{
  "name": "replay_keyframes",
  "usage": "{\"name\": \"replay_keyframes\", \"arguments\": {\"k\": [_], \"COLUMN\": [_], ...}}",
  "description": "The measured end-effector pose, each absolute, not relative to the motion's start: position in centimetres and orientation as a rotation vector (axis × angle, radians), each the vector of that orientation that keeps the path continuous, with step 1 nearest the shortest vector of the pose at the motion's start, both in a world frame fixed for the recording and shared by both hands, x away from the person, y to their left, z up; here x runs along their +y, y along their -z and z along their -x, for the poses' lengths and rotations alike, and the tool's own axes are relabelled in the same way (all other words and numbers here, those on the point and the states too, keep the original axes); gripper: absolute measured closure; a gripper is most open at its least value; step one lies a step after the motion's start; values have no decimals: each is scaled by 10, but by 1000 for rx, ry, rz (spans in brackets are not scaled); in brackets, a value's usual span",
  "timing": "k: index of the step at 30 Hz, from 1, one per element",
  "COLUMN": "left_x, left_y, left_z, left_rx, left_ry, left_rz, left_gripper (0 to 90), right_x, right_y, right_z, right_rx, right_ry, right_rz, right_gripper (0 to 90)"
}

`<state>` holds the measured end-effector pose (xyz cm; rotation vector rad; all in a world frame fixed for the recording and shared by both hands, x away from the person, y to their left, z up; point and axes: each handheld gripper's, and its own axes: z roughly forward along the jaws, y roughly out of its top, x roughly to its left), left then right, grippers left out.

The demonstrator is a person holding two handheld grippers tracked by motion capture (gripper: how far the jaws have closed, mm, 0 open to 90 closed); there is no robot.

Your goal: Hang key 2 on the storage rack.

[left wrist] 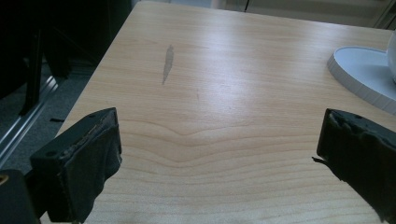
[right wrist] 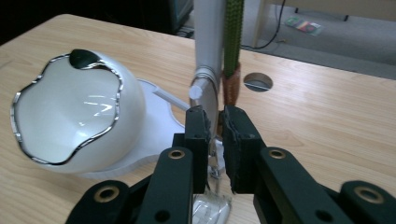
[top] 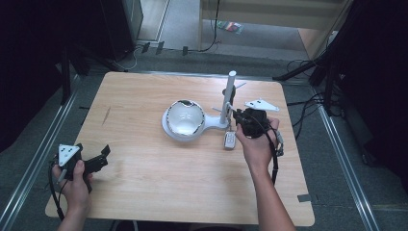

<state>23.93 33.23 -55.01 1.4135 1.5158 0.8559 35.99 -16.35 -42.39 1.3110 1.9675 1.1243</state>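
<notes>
Table (top: 144,159) showing pale wood grain, smooth, slight sheen. White bowl-shaped lamp head (right wrist: 70,116) looking glossy plastic, chrome-like rim shining. Lamp post (right wrist: 208,37) appearing matt white. Right gripper (right wrist: 214,126) wearing matt black, rough-edged pads.

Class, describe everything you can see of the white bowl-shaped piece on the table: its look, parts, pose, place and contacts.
The bowl is glossy white, plastic by its look, with a wavy chrome-coloured rim and a dark spot at its top edge. It tilts, its hollow open and empty, showing bright reflections. It sits on a flat round white base near the table's middle. From the base a white arm runs to an upright white post. The right gripper is by that post, not touching the bowl.
</notes>
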Motion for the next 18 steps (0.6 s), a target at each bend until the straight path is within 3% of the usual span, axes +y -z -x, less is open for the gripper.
{"name": "replay_keyframes", "arguments": {"k": [10,14,18], "left_x": [332,332,332], "left_y": [550,550,550], "left_z": [-239,-239,-239], "left_rx": [1517,1516,1515], "left_ry": [-855,-856,-858], "left_rz": [-1410,-1410,-1413], "left_gripper": [1,1,1], "right_x": [-163,-164,-165], "right_y": [425,426,429], "right_z": [-360,-359,-358], "right_rx": [1964,1962,1944], "right_ry": [-1117,-1115,-1102], "right_rz": [-1304,-1306,-1304], "right_gripper": [785,716,553]}}
